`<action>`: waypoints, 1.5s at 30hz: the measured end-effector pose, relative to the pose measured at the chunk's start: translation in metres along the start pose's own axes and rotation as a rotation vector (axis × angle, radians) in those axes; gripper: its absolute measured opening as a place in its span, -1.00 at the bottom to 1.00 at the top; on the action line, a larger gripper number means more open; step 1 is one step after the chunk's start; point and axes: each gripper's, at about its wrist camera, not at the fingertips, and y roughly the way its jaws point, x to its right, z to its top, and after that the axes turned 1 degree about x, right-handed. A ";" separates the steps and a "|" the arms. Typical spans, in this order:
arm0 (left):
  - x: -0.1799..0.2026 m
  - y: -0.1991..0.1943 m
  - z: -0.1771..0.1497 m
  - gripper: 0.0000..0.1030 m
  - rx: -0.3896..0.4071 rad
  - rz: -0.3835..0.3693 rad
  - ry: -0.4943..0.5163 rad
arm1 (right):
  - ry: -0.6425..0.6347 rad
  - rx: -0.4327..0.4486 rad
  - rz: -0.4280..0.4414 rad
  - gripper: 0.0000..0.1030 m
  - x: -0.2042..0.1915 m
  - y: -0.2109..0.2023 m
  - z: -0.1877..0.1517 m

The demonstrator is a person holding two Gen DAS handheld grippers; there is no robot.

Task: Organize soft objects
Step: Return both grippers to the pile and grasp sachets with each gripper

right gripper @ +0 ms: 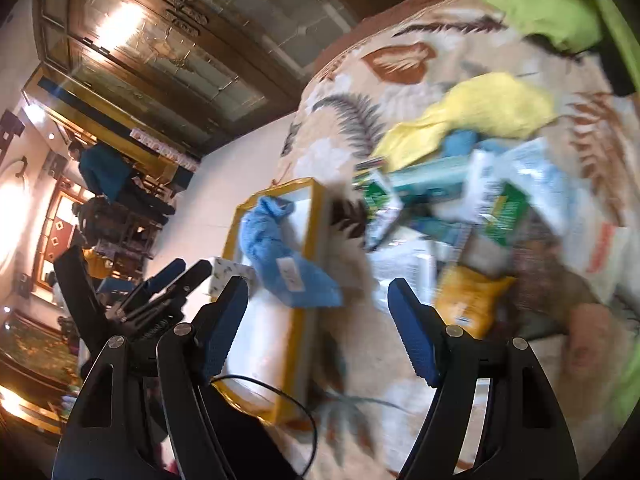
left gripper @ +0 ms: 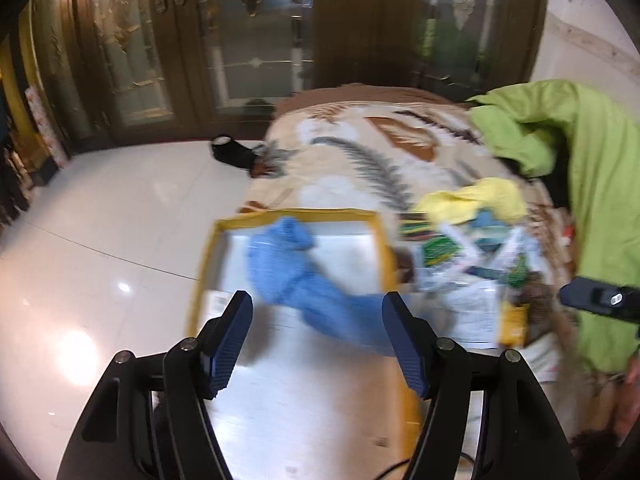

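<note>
A light blue cloth point(left gripper: 288, 268) lies crumpled in a shallow yellow-rimmed box point(left gripper: 296, 213) on a leaf-patterned blanket point(left gripper: 360, 152). One end, bearing a white label, hangs over the box's rim point(right gripper: 316, 216). My left gripper point(left gripper: 318, 320) hovers above the blue cloth point(right gripper: 276, 248) with its jaws open and its pads clear of the fabric. My right gripper point(right gripper: 318, 308) is open too, above the blanket beside the box, and holds nothing. A yellow cloth point(right gripper: 480, 112) tops a heap of packets point(right gripper: 492, 208) to the right. The left gripper point(right gripper: 192, 268) shows at the box's left.
A lime green garment point(left gripper: 592, 184) lies at the blanket's far right. A yellow packet point(right gripper: 468, 300) sits at the near side of the heap. White tiled floor point(left gripper: 120, 240) with a black shoe point(left gripper: 232, 152) lies left, dark wooden doors behind. A person point(right gripper: 104, 172) stands far off.
</note>
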 end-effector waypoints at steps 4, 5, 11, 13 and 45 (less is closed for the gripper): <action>0.027 -0.011 -0.003 0.32 -0.028 -0.139 -0.006 | 0.002 0.033 -0.054 0.42 0.023 -0.026 -0.009; 0.034 -0.012 -0.003 0.32 -0.036 -0.167 -0.008 | 0.016 0.035 -0.060 0.42 0.030 -0.031 -0.011; 0.073 0.006 -0.011 0.43 -0.081 -0.197 0.022 | 0.024 0.017 -0.132 0.42 0.058 -0.043 -0.024; 0.084 0.020 -0.013 0.43 -0.115 -0.215 0.017 | -0.001 0.005 -0.164 0.42 0.062 -0.044 -0.031; 0.122 0.131 -0.014 0.43 -0.386 -0.271 -0.066 | -0.304 -0.181 -0.219 0.42 0.065 -0.005 -0.060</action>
